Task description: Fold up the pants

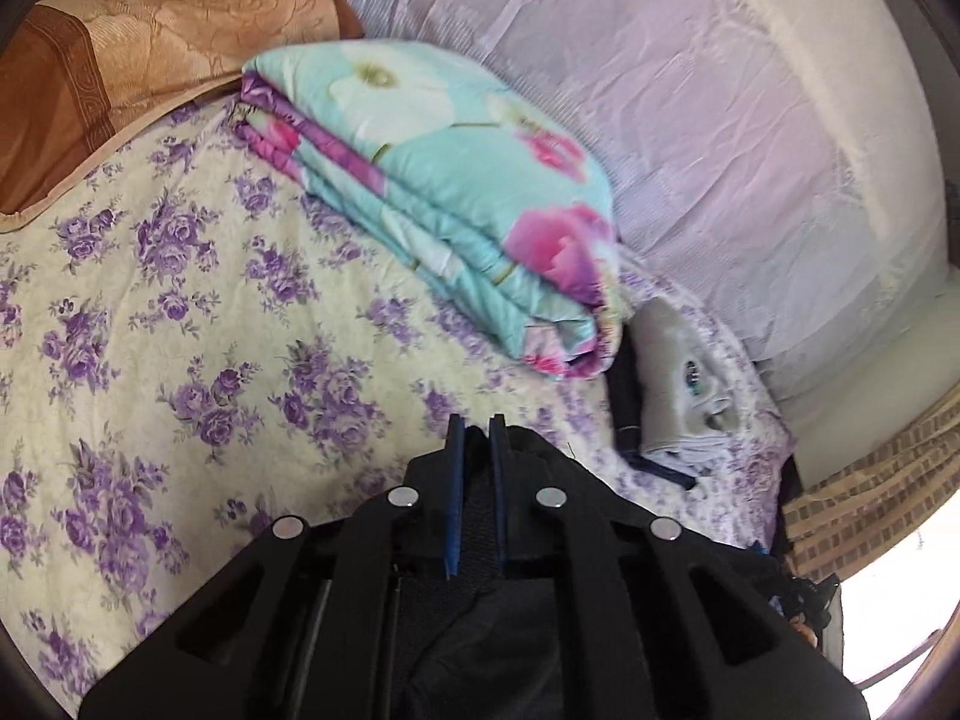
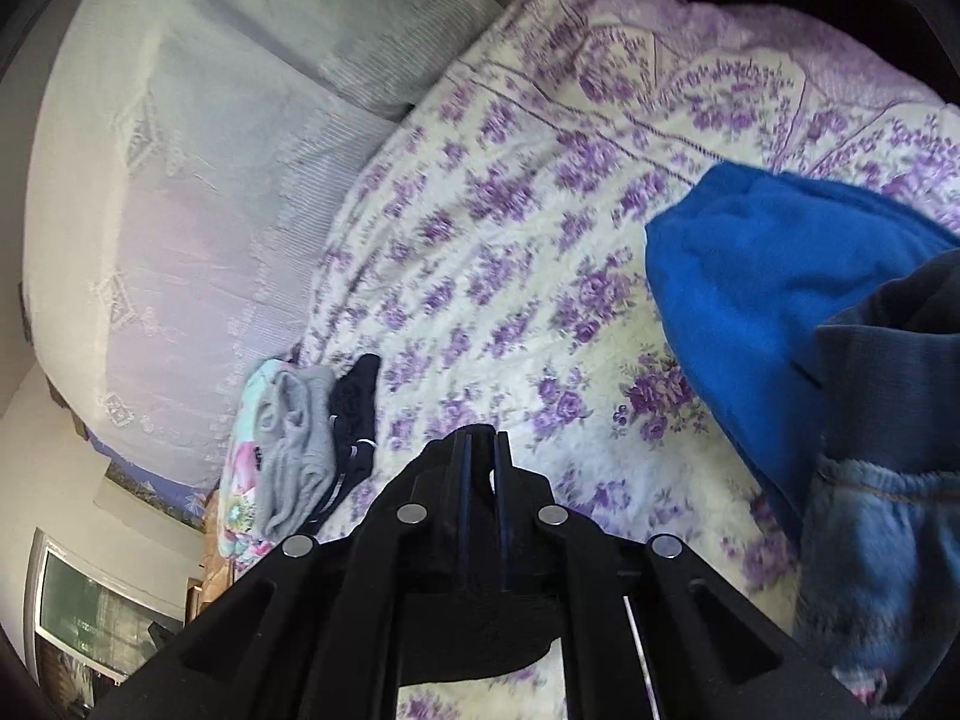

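Note:
My left gripper (image 1: 477,420) is shut on black pants (image 1: 480,630); the dark cloth fills the gap between the blue pads and hangs below the fingers, above the purple-flowered bedsheet (image 1: 180,330). My right gripper (image 2: 480,438) is shut on the same black pants (image 2: 468,630), whose cloth drapes under the fingers over the bedsheet (image 2: 510,240). How the rest of the pants hangs is hidden behind the gripper bodies.
A folded turquoise floral quilt (image 1: 456,198) and a brown blanket (image 1: 138,42) lie ahead of the left gripper, with folded grey and black clothes (image 1: 666,396) beside the wall. A blue garment (image 2: 762,300) and denim clothes (image 2: 876,570) lie right of the right gripper.

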Demonstrator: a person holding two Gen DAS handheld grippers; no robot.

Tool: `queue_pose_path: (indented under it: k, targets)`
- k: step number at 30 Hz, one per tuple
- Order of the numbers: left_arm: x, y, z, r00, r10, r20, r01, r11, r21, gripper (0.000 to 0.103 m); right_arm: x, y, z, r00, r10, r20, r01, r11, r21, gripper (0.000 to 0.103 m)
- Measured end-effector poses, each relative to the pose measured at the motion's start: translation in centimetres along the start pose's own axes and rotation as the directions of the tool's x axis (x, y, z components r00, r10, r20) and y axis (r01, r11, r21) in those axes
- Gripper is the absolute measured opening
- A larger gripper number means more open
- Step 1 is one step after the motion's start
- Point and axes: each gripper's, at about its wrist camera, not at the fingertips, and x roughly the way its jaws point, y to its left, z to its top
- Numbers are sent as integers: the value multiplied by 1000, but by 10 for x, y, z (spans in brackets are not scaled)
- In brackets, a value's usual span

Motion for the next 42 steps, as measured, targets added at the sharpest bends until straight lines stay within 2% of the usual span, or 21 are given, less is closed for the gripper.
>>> queue_pose_path:
  k: [4,5,8,10,12,13,15,16,18,20,24,27,29,33,34,35,36,37,38,40,42]
  targets:
    - [-40,-1,-24,996,-76,42,76,997,16,6,-67,-3,-33,997,60,56,-58,998,-34,6]
    - [-51,3,-34,994,-94,49,93,996,7,6,-84,-9,-43,995,64,76,-62,998,-29,1]
    - [-81,32,-71,988,-140,59,143,989,-49,6,-150,-40,-87,986,72,148,-74,997,6,0]
    - [-91,55,-102,990,-132,49,136,987,-90,6,-186,-69,-118,984,4,176,-13,999,48,0]
    - [-90,76,-124,994,-106,22,108,986,-130,6,-199,-89,-143,988,18,154,-35,994,106,0]
    - [-89,89,-136,997,-82,15,83,983,-166,0,-197,-93,-152,991,40,126,-56,990,127,4]
    - [-87,114,-152,996,-84,11,84,963,-257,0,-181,-89,-164,994,77,79,-88,985,151,4]
    - [-87,120,-156,995,-93,23,95,954,-283,0,-165,-82,-167,991,124,49,-131,975,178,4]
    - [-90,120,-160,994,-98,44,106,952,-285,0,-138,-68,-170,990,139,19,-140,964,226,14]
    - [-94,114,-161,993,-110,49,120,954,-273,0,-112,-50,-168,990,144,10,-141,954,265,56]
    - [-108,84,-161,992,-116,49,123,972,-199,0,-74,-21,-156,991,133,-2,-126,943,308,60]
    - [-118,63,-164,993,-111,36,115,982,-148,0,-49,-23,-150,995,97,-39,-70,895,441,63]
    - [-119,53,-170,994,-104,16,105,986,-129,5,-38,-22,-144,997,64,-43,-36,875,483,63]
    - [-105,33,-185,993,-105,-52,100,991,-92,8,-20,-13,-126,998,-13,-66,41,890,454,64]
    - [-102,30,-188,992,-111,-66,105,991,-84,9,-11,-13,-124,993,-49,-103,90,893,441,64]
    - [-98,24,-191,990,-114,-83,108,991,-73,10,-8,-17,-125,990,-67,-127,117,892,438,56]
    - [-94,18,-193,989,-110,-102,105,993,-60,11,-4,-18,-126,989,-70,-133,120,900,420,41]
    - [-91,14,-196,988,-102,-113,96,994,-53,18,-3,-17,-127,988,-74,-137,121,917,381,12]
    - [-90,11,-199,988,-95,-125,89,995,-51,32,-5,-13,-129,988,-93,-122,128,939,320,10]
    - [-89,8,-201,988,-88,-124,80,995,-62,51,-13,-11,-140,992,-81,-93,104,958,269,8]
    - [-91,8,-200,989,-96,-112,87,992,-90,57,-25,-13,-156,998,-25,-55,39,963,266,8]
